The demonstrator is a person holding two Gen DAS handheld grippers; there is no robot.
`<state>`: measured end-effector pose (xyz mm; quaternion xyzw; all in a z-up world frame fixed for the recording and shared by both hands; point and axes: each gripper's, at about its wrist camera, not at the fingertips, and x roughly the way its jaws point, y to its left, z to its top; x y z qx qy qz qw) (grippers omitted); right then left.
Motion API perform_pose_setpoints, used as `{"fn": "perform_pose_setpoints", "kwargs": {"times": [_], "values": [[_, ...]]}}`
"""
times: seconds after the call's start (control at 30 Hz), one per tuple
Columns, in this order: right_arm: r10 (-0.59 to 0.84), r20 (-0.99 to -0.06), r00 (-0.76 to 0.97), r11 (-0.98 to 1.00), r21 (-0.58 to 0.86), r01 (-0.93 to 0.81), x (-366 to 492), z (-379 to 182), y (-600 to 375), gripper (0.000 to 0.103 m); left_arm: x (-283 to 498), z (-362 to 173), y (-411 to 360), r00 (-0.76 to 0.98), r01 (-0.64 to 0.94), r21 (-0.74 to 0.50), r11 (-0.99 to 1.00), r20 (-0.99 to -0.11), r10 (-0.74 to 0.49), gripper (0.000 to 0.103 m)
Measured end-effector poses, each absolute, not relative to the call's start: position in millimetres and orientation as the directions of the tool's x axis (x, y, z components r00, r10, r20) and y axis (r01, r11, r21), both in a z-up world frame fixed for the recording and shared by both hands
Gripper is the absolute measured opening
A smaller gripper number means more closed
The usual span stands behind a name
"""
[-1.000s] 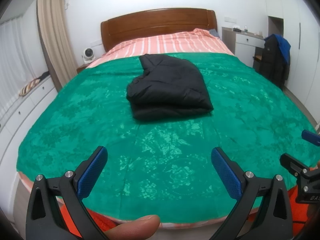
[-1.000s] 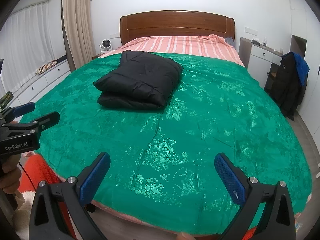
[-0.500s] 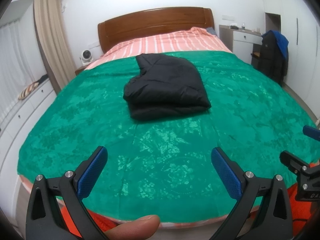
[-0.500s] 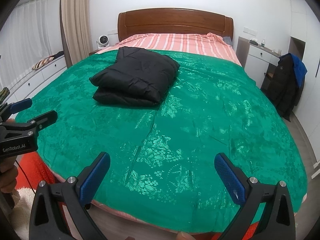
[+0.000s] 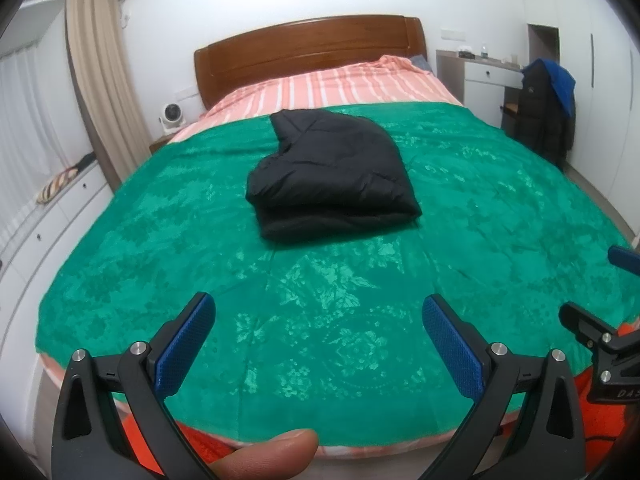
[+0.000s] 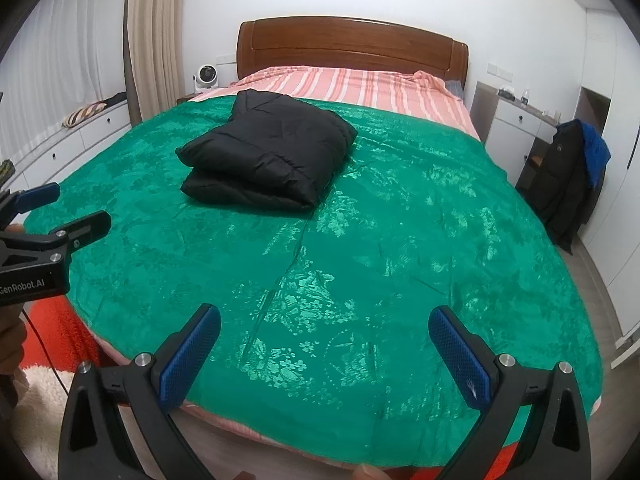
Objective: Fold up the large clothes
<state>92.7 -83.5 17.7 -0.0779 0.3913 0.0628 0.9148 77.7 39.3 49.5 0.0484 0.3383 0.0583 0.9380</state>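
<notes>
A black puffy jacket [image 5: 332,180] lies folded in a thick bundle on the green bedspread [image 5: 280,288], toward the middle of the bed. It also shows in the right wrist view [image 6: 266,160], left of centre on the bedspread [image 6: 400,260]. My left gripper [image 5: 318,340] is open and empty above the foot of the bed, well short of the jacket. My right gripper [image 6: 324,352] is open and empty, also at the foot end. Each gripper shows at the edge of the other's view.
A wooden headboard [image 5: 308,48] and a pink striped sheet [image 5: 332,88] lie beyond the jacket. A dark coat hangs on a chair [image 6: 568,176] by a white desk on the right. White drawers [image 5: 48,232] run along the left wall. A small fan [image 6: 206,76] stands by the headboard.
Both grippers have drawn slightly back and shifted at the foot of the bed, so the view has tilted a little. The jacket has not moved. Both stay open.
</notes>
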Motion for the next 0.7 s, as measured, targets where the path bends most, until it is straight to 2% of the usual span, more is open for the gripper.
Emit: {"fn": "perform_pose_setpoints", "kwargs": {"times": [0.53,0.7], "values": [[0.004,-0.702,0.712,0.972,-0.165,-0.168,93.1,26.6,-82.6,0.103,76.8,64.4,46.4,0.815,-0.140,0.161,0.977,-0.541,0.206,0.103],[0.024,-0.707,0.707,0.972,-0.148,-0.182,94.1,34.8,-83.7,0.103,78.3,76.1,45.5,0.801,-0.107,0.167,0.980,-0.570,0.185,0.103]]}}
